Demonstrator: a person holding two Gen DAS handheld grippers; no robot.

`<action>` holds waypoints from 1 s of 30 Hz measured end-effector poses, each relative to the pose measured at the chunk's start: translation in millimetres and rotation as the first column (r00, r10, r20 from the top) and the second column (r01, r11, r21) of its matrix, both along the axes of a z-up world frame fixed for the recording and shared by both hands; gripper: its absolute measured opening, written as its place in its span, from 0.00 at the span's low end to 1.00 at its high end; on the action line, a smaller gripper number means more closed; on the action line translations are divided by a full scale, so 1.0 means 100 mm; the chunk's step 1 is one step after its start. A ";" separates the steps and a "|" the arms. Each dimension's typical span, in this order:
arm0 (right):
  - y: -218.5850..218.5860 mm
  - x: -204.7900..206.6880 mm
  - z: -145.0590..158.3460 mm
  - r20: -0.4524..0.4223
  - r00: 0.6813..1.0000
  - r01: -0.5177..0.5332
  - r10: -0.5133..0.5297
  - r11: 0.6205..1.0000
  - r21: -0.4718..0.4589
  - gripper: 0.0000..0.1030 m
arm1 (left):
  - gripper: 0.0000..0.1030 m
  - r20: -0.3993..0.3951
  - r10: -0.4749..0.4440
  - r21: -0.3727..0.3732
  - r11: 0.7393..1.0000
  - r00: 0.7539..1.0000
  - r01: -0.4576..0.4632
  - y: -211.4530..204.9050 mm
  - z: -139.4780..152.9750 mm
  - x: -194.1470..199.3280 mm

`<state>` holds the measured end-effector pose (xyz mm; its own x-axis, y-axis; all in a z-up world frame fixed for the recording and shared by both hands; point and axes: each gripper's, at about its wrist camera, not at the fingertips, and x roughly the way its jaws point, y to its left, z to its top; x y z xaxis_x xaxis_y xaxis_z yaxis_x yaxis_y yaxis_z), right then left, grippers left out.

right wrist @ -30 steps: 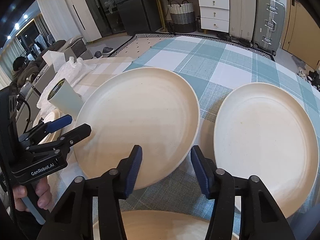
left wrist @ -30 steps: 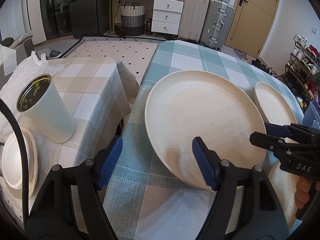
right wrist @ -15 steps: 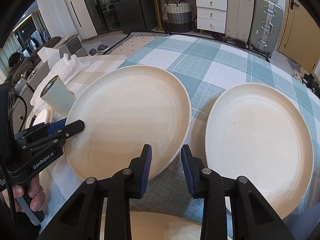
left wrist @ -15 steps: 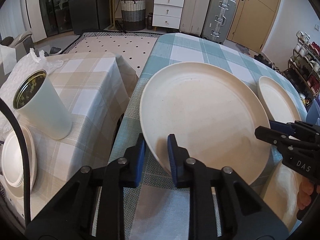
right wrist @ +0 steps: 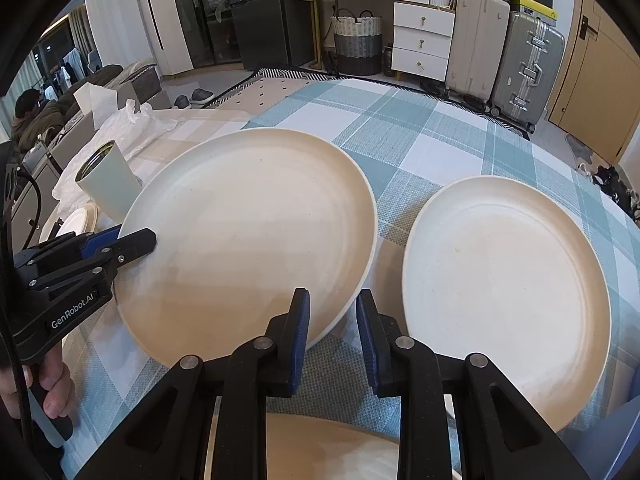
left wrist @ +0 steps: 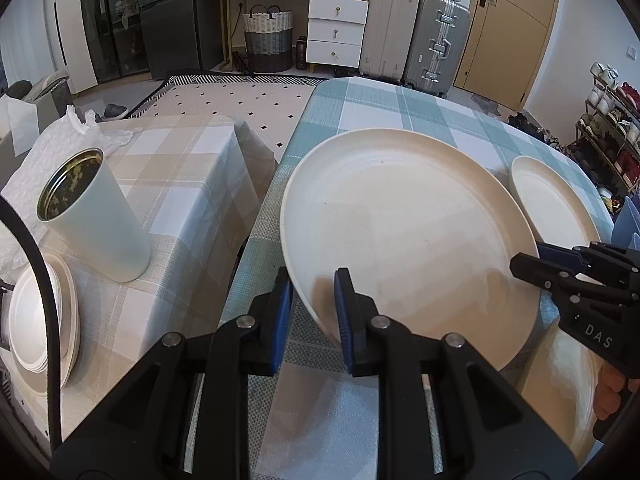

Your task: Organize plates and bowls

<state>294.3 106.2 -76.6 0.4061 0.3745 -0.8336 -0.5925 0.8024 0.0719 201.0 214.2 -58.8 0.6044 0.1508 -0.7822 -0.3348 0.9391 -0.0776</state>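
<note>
Your two grippers meet on one big plate (left wrist: 408, 236), tilted above the blue-check worktop (left wrist: 384, 104). The left gripper (left wrist: 310, 312) has its jaws narrowed onto the near-left rim; the right gripper (right wrist: 332, 332) brackets the opposite, near-right rim, jaws narrow, though firm contact there is hard to tell. A second plate (right wrist: 504, 296) lies flat just beside it to the right, so the right hand is nearer the likely stacking spot. A third plate (right wrist: 320, 448) shows below. A cup (left wrist: 96, 220) stands on the beige worktop.
</note>
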 end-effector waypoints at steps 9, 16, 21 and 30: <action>-0.08 -0.12 0.13 0.024 1.000 -0.005 0.005 1.000 0.022 0.24 | 0.18 0.036 0.003 0.014 1.000 0.999 -0.004 -0.07 0.17 -0.16; -0.15 -0.25 0.25 0.045 0.999 -0.009 0.008 0.999 0.037 0.24 | 0.18 0.064 0.006 0.022 1.000 0.998 -0.007 -0.16 0.33 -0.30; -0.23 -0.33 0.34 0.057 0.998 -0.009 0.006 0.999 0.050 0.24 | 0.18 0.075 -0.002 0.025 1.000 0.997 0.000 -0.23 0.43 -0.39; -0.37 -0.46 0.47 0.079 0.997 -0.003 -0.002 0.998 0.066 0.24 | 0.18 0.096 -0.011 0.037 0.999 0.995 0.008 -0.41 0.59 -0.53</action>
<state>248.2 69.6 -30.0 0.4692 0.4282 -0.7723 -0.5987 0.7972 0.0782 147.5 173.6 0.5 0.6780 0.1723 -0.7146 -0.3185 0.9450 -0.0744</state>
